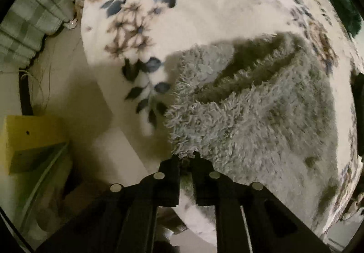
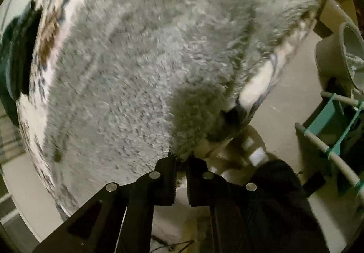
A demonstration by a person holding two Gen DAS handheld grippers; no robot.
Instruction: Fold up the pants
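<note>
Fluffy grey pants point(image 1: 261, 111) lie on a white blanket point(image 1: 204, 14) printed with blue and brown flowers. In the left wrist view my left gripper point(image 1: 185, 158) points down at the pants' near corner, its jaws shut on the shaggy edge. The right wrist view is filled by the same grey pants point(image 2: 141, 66). My right gripper point(image 2: 181, 158) is shut on their near edge, where the fabric hangs over the side of the blanket point(image 2: 257, 86). Both views are somewhat blurred.
In the left wrist view, pale floor, a yellow box point(image 1: 34, 139) and a checked cloth point(image 1: 34, 20) lie left of the bed. In the right wrist view, a pale bucket point(image 2: 341, 57), a teal and white rack point(image 2: 329, 139) and a dark sleeve point(image 2: 279, 196) lie right.
</note>
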